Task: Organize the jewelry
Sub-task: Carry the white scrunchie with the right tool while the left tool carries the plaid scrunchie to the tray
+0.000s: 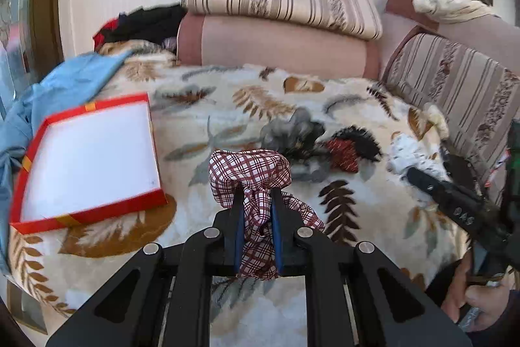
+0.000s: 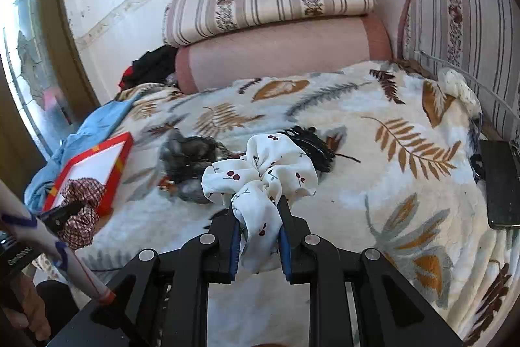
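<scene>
Scrunchies are the things being sorted, and the red-rimmed box (image 1: 87, 152) lying open at the left edge of the leaf-patterned blanket (image 1: 227, 106), beside a blue cloth (image 1: 65, 77), looks like the place for them; its white floor is bare in the left wrist view.

Moving right, the left gripper (image 1: 256, 210) has its blue-padded fingers drawn narrow on the red-checked scrunchie (image 1: 250, 171), which hangs bunched between them, clear of the blanket. To do this step well, I judge the scrunchie should go over the near rim and down to the box floor before the fingers part, so the slack loop does not catch on the edge.

Past it, in the middle of the blanket, lie a grey scrunchie (image 1: 292, 129), a dark red patterned one (image 1: 343, 153) and a black one (image 1: 364, 135), close together and partly overlapping.

Farthest right, the right gripper (image 2: 260, 217) pinches the white cherry-print scrunchie (image 2: 260, 171) with its fingers close together, lifted just above the pile. It is best held back until the left one is out of the box's way.

Count: one box, two grippers, each gripping one scrunchie, and three scrunchies that I can tell apart on the blanket, though the pile may hide more. A pale frilly piece (image 2: 461, 86) near the striped cushion (image 2: 461, 18) may be another; I cannot tell.
</scene>
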Action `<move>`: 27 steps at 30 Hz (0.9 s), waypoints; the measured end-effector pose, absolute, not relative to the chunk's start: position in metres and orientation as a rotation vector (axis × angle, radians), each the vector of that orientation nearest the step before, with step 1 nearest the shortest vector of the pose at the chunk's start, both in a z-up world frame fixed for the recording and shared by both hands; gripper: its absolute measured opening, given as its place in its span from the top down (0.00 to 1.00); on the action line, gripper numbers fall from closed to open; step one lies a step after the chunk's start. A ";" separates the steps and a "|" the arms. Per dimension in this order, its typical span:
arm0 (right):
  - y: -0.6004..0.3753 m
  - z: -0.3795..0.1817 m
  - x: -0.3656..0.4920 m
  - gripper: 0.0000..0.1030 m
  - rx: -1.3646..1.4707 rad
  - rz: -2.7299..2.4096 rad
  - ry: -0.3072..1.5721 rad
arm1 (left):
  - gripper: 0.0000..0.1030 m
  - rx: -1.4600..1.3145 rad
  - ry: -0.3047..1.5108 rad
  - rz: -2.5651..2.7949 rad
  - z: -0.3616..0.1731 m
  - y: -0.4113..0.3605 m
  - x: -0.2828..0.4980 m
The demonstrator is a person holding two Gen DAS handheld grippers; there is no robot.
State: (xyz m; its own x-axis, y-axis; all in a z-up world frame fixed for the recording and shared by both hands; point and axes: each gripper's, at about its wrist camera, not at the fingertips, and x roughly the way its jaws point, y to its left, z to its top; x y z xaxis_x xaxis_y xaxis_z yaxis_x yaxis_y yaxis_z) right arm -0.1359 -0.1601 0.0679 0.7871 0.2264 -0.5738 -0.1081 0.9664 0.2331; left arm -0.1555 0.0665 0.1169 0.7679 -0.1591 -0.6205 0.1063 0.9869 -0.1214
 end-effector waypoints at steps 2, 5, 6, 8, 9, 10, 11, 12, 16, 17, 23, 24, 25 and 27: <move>-0.153 0.079 -0.146 0.79 0.195 0.195 0.625 | 0.86 -0.077 0.648 -0.153 0.131 0.065 -0.168; -0.141 0.100 -0.164 0.79 0.237 0.241 0.613 | 0.86 -0.081 0.615 -0.161 0.148 0.066 -0.183; -0.139 0.106 -0.168 0.79 0.244 0.253 0.609 | 0.86 -0.087 0.603 -0.166 0.155 0.067 -0.190; -0.129 0.125 -0.180 0.79 0.262 0.287 0.599 | 0.86 -0.095 0.580 -0.168 0.169 0.070 -0.201; -0.126 0.134 -0.184 0.79 0.275 0.302 0.591 | 0.86 -0.101 0.568 -0.172 0.176 0.072 -0.206; -0.121 0.147 -0.189 0.79 0.279 0.315 0.578 | 0.86 -0.104 0.559 -0.171 0.181 0.074 -0.208; -0.117 0.157 -0.191 0.79 0.274 0.321 0.568 | 0.86 -0.110 0.540 -0.167 0.189 0.078 -0.213; -0.113 0.163 -0.192 0.79 0.271 0.327 0.561 | 0.86 -0.118 0.527 -0.166 0.195 0.081 -0.215; -0.094 0.194 -0.194 0.78 0.252 0.364 0.516 | 0.86 -0.155 0.505 -0.149 0.207 0.097 -0.213; -0.090 0.197 -0.192 0.78 0.248 0.372 0.513 | 0.86 -0.163 0.506 -0.145 0.207 0.100 -0.211; -0.066 0.185 -0.169 0.78 0.249 0.410 0.547 | 0.86 -0.210 0.531 -0.116 0.193 0.125 -0.188; -0.064 0.182 -0.166 0.78 0.248 0.421 0.556 | 0.86 -0.214 0.534 -0.107 0.189 0.130 -0.185; -0.057 0.176 -0.158 0.78 0.237 0.436 0.570 | 0.86 -0.212 0.540 -0.099 0.187 0.133 -0.182; -0.050 0.171 -0.147 0.78 0.224 0.444 0.585 | 0.86 -0.221 0.559 -0.080 0.181 0.144 -0.172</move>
State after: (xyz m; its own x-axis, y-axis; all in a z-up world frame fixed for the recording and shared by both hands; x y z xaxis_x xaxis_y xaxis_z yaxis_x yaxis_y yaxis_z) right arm -0.1468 -0.0504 0.1706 0.7434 0.4644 -0.4814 -0.3398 0.8821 0.3263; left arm -0.1721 0.1440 0.1805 0.8454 -0.1354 -0.5167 0.0158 0.9733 -0.2292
